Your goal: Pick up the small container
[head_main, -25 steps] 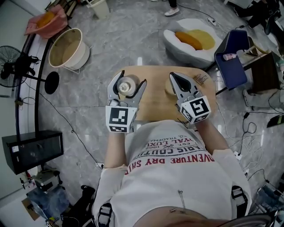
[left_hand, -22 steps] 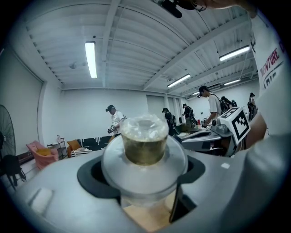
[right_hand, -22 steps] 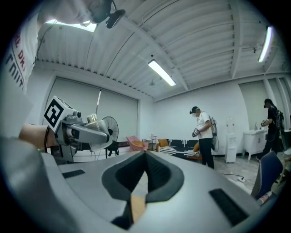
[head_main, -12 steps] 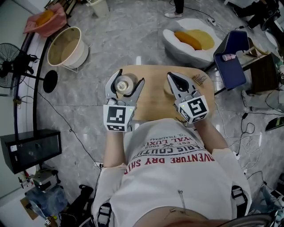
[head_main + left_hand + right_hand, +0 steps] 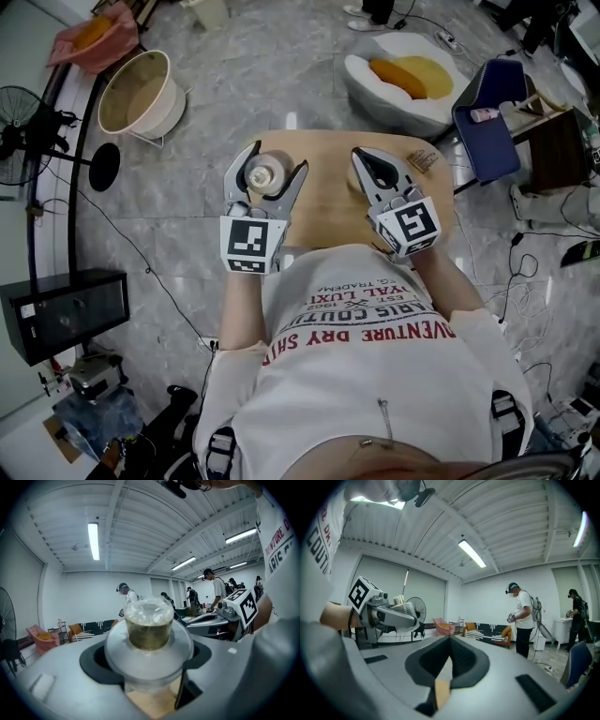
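- The small container [image 5: 266,174] is clear with a clear lid and has something olive-brown inside. It sits between the jaws of the left hand-held gripper [image 5: 278,164], over the left part of the wooden bench [image 5: 328,208].
- The left jaws stand wide, pinching the container's sides.
- The right hand-held gripper [image 5: 363,157] is pressed together on nothing, over the bench.

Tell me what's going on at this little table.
A person stands over a small wooden table with a gripper in each hand. The left gripper has its jaws closed on the small container, a clear lidded cup with something greenish-brown inside. I cannot tell whether it is off the table. The right gripper is shut and empty, over the table's right side.
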Motion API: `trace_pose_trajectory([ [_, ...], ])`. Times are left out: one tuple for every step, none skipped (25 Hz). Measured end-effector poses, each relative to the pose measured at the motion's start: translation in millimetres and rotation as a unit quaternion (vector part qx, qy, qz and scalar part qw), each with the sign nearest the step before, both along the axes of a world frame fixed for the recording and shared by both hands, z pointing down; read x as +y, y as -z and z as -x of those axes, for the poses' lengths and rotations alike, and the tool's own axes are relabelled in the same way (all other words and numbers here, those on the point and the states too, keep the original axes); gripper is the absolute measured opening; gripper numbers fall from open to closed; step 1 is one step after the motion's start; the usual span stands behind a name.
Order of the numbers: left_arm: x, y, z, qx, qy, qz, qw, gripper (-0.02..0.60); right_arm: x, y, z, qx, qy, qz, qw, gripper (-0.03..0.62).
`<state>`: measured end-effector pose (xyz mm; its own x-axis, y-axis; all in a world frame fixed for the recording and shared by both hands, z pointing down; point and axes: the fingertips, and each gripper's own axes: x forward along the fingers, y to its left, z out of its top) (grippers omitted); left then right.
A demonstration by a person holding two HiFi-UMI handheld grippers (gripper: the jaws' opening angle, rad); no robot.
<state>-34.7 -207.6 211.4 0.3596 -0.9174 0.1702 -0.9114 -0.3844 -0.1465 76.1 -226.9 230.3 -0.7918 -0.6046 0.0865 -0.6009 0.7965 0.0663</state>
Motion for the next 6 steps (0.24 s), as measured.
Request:
trace_pose_trajectory([
  [0.6, -1.0, -0.1, 0.0, -0.001, 0.0, 1.0, 0.342, 0.6, -0.1, 0.2, 0.0, 0.0, 0.0, 1.0, -0.005],
  [1.3, -1.5, 0.2, 0.001, -0.001, -0.001, 1.0, 0.342, 1.3, -0.1, 0.4, 0.0, -0.001, 0.0, 1.0, -0.005],
  [2.0, -1.6, 0.7, 0.002, -0.001, -0.001, 1.0, 0.342, 2.1, 0.0, 0.7, 0.0, -0.001, 0.0, 1.0, -0.005],
  [2.7, -1.5, 1.4, 0.003, -0.001, -0.001, 1.0, 0.342, 2.9, 0.1, 1.1, 0.0, -0.001, 0.0, 1.0, -0.005],
  [3.5, -1.3, 2.0, 0.004, -0.001, -0.002, 1.0, 0.342, 3.8, 0.2, 1.5, 0.0, -0.002, 0.0, 1.0, -0.005],
  [4.3, -1.1, 2.6, 0.004, -0.001, -0.002, 1.0, 0.342, 4.8, 0.3, 1.9, 0.0, -0.002, 0.0, 1.0, -0.005],
])
